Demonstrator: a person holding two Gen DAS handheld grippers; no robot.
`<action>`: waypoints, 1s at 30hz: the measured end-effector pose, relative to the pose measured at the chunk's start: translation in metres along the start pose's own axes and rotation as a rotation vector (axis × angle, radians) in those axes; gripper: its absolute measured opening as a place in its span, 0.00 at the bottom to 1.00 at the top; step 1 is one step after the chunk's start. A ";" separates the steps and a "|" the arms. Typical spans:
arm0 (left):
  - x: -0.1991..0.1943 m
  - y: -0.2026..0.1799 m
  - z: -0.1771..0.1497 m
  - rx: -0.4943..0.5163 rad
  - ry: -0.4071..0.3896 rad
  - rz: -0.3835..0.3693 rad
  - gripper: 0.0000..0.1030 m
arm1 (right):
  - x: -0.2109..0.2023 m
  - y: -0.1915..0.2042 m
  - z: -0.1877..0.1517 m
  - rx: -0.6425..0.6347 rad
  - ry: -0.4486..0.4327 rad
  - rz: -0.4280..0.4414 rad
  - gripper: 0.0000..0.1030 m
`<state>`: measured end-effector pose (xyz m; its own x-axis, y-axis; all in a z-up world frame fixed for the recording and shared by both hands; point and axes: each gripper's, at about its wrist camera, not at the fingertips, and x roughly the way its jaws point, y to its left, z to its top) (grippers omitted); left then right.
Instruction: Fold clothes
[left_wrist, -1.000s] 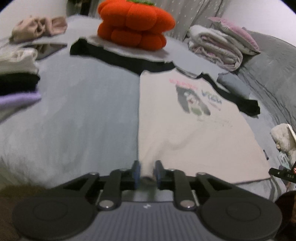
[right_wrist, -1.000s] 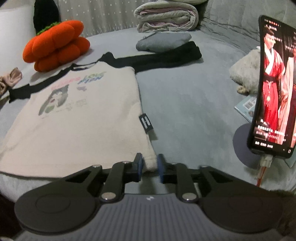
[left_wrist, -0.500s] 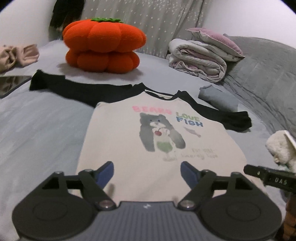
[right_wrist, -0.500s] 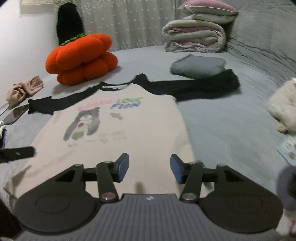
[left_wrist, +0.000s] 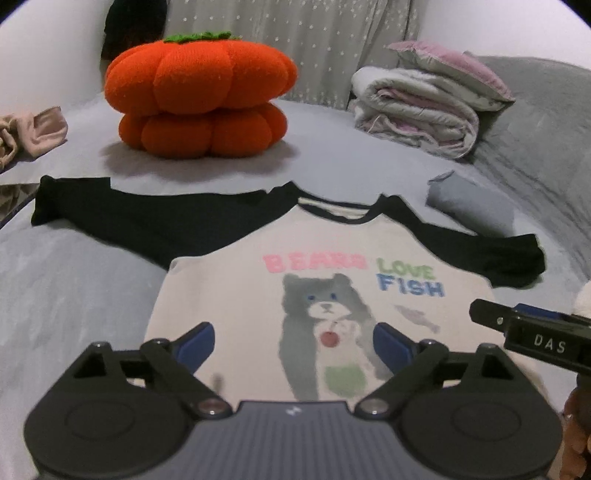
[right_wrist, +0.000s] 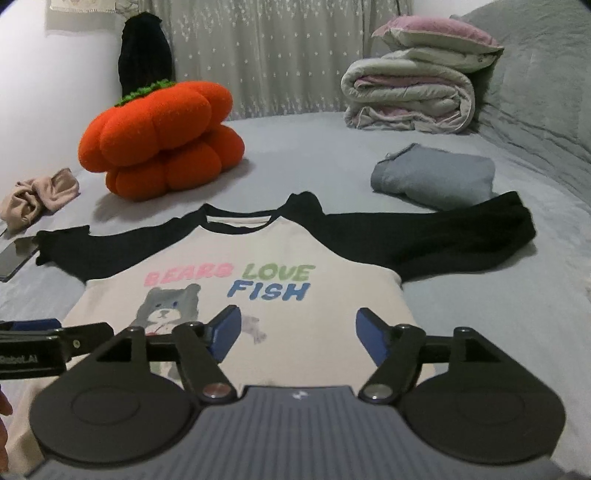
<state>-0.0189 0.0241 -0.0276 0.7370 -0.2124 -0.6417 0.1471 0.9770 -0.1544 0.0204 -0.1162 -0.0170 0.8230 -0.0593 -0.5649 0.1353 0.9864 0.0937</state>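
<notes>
Left gripper (left_wrist: 293, 345) jaws opening, empty, over flat shirt (left_wrist: 236, 295)

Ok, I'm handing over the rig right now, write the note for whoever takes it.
Left gripper: empty, opening, above the shirt's lower front.
Right gripper: empty, opening, above the same shirt, beside the left one.
Shirt: cream body, black sleeves, lying face up on the grey bed, both sleeves spread out to the sides.
Folded grey garment sits past the shirt's sleeve.
Done: shirt laid flat.
Left: no fold made yet; probably sleeves in first, then the body.
</notes>
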 end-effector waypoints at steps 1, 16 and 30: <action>0.006 0.002 -0.003 0.002 0.017 0.005 0.92 | 0.006 -0.001 -0.001 0.003 0.008 -0.004 0.71; 0.007 0.003 -0.050 0.138 -0.037 0.009 1.00 | 0.025 -0.005 -0.042 -0.051 0.038 -0.004 1.00; -0.009 0.005 -0.064 0.131 -0.049 0.005 1.00 | 0.001 -0.015 -0.061 -0.050 0.037 0.003 1.00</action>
<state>-0.0673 0.0298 -0.0708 0.7685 -0.2094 -0.6046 0.2257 0.9729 -0.0501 -0.0143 -0.1217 -0.0687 0.8022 -0.0514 -0.5948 0.1042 0.9930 0.0548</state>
